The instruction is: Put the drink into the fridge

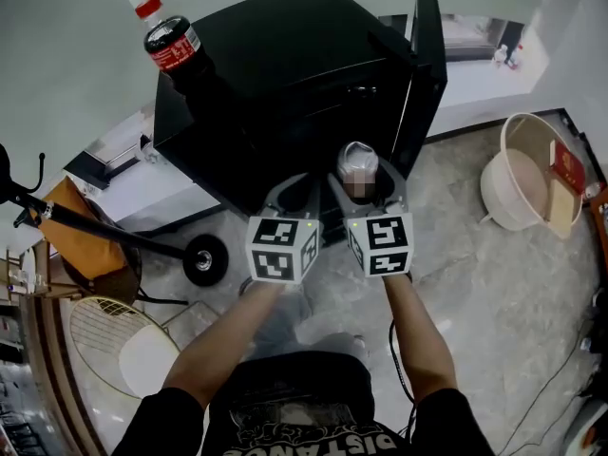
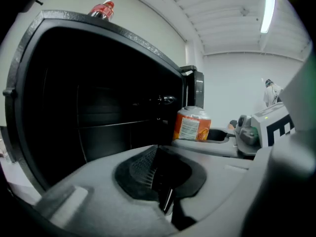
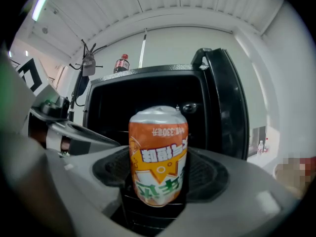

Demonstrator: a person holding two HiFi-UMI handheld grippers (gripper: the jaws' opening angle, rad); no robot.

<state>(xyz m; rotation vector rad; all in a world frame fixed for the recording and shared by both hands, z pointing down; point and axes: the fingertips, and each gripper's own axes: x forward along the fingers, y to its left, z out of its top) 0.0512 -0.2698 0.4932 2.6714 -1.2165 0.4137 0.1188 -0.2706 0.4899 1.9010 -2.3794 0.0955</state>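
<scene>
An orange drink can sits upside down between the jaws of my right gripper, which is shut on it; its label fills the right gripper view. Straight ahead stands a black mini fridge with its door swung open to the right and a dark interior. My left gripper hovers just left of the right one, shut with nothing between its pads. From the left gripper view the can shows to the right, in front of the fridge opening.
A cola bottle stands on the fridge top at its left corner. A white basin holding a red box lies on the floor at right. A black stand with a round base and a wire guard lie at left.
</scene>
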